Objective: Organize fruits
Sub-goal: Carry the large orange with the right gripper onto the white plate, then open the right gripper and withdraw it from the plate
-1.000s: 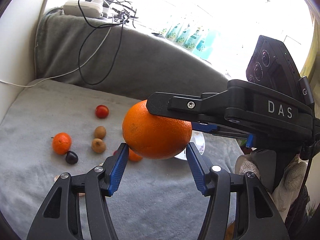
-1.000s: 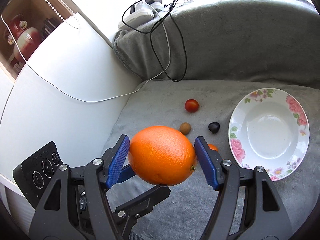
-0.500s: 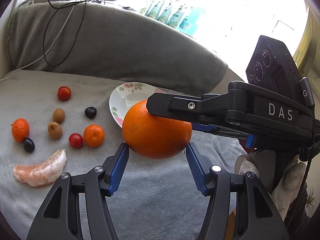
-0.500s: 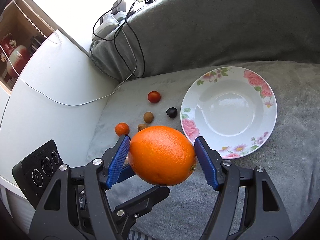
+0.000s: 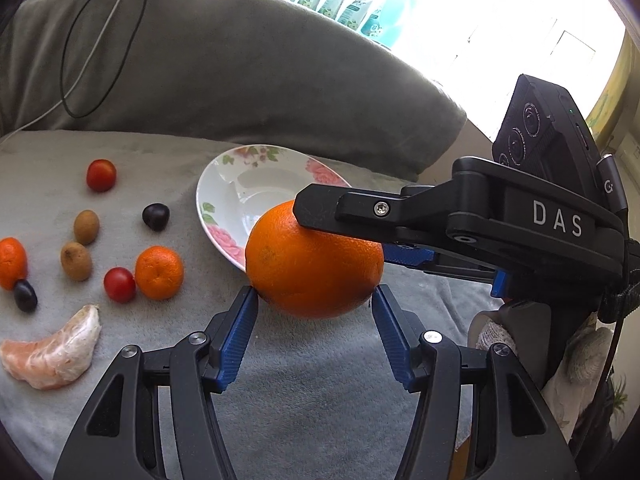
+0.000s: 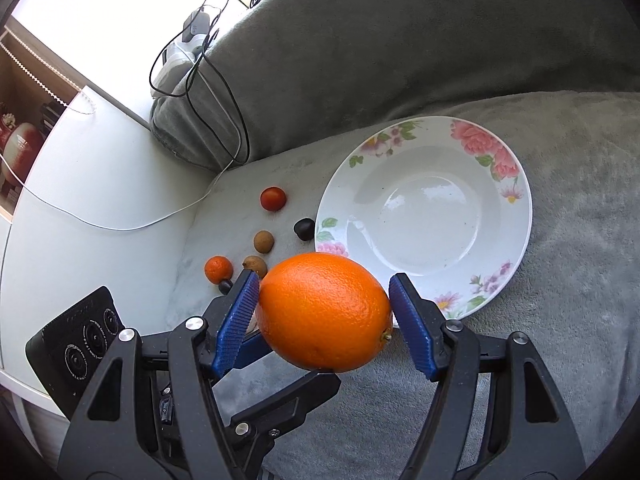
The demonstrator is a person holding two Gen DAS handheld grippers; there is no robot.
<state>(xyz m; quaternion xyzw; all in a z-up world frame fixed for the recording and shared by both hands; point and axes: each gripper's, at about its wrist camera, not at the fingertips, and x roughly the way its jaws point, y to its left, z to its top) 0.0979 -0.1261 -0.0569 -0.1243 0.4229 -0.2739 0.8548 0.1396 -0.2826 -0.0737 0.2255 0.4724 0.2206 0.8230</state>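
Observation:
A big orange (image 5: 314,260) is pinched between both grippers at once, held above the grey blanket near the floral plate (image 5: 224,196). My left gripper (image 5: 314,300) has its blue pads against the orange's sides. My right gripper (image 6: 324,300) comes in from the right and also grips the orange (image 6: 324,312). The plate (image 6: 508,232) holds no fruit. Left of the plate lie two cherry tomatoes (image 5: 101,175), two mandarins (image 5: 159,267), two brown kiwi-like fruits (image 5: 86,227), two dark grapes (image 5: 155,216) and a peeled citrus segment (image 5: 52,356).
A grey cushion back (image 5: 240,72) rises behind the blanket, with cables (image 5: 80,60) draped over it. A white wall panel (image 6: 92,184) borders the blanket on the left in the right wrist view. Bottles (image 5: 344,4) stand behind the cushion.
Both grippers, still holding the orange, have swung right toward the plate. The plate has come closer in both views and the small fruits have slid left.

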